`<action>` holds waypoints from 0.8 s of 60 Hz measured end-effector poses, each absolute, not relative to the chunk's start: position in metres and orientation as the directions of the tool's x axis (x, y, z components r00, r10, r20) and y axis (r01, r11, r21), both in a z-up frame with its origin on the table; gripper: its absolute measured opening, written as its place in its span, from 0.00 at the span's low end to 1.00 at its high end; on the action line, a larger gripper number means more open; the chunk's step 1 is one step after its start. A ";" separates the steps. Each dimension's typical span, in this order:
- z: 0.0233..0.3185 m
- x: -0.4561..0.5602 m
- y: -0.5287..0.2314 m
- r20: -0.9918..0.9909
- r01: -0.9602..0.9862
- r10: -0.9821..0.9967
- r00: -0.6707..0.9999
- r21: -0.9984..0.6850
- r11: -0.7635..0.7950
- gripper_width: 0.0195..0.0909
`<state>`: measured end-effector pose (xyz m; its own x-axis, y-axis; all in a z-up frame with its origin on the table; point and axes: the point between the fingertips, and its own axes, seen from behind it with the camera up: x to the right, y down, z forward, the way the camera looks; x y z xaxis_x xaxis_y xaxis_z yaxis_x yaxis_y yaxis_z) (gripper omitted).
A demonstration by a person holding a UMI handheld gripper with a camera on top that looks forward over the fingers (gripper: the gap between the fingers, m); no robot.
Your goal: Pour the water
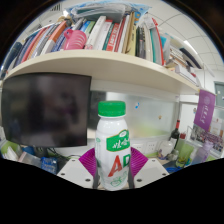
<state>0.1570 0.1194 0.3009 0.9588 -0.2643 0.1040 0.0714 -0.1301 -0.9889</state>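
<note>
A: What do the jaws have?

B: The gripper [113, 172] is closed on a white plastic bottle with a green screw cap and a red-and-green label [113, 150]. Both purple pads [88, 161] press its sides, and it stands upright between them, seemingly lifted.

A: Is the cap on?

B: Yes, so nothing can pour yet. I see no cup or other vessel ahead of the jaws.

A: And beyond them?

B: A dark monitor screen [45, 110] beyond and to the left, and above it a pale wooden shelf [100, 68] packed with books [90, 32].

A: Risks?

B: The hold sits low on a tall bottle; I judge a quick tilt could let it pivot or slip between the pads. Uncapped, a spill could reach the screen.
</note>
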 end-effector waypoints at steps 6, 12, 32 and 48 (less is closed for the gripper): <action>0.261 0.186 0.121 0.115 0.069 -0.280 0.953 -0.983 -0.170 0.29; 0.223 0.211 0.118 0.085 0.022 -0.317 0.945 -0.980 -0.197 0.31; 0.123 0.228 0.125 0.036 -0.048 -0.308 0.951 -0.964 -0.262 0.32; 0.124 0.221 0.126 -0.010 -0.062 -0.269 0.963 -0.981 -0.185 0.47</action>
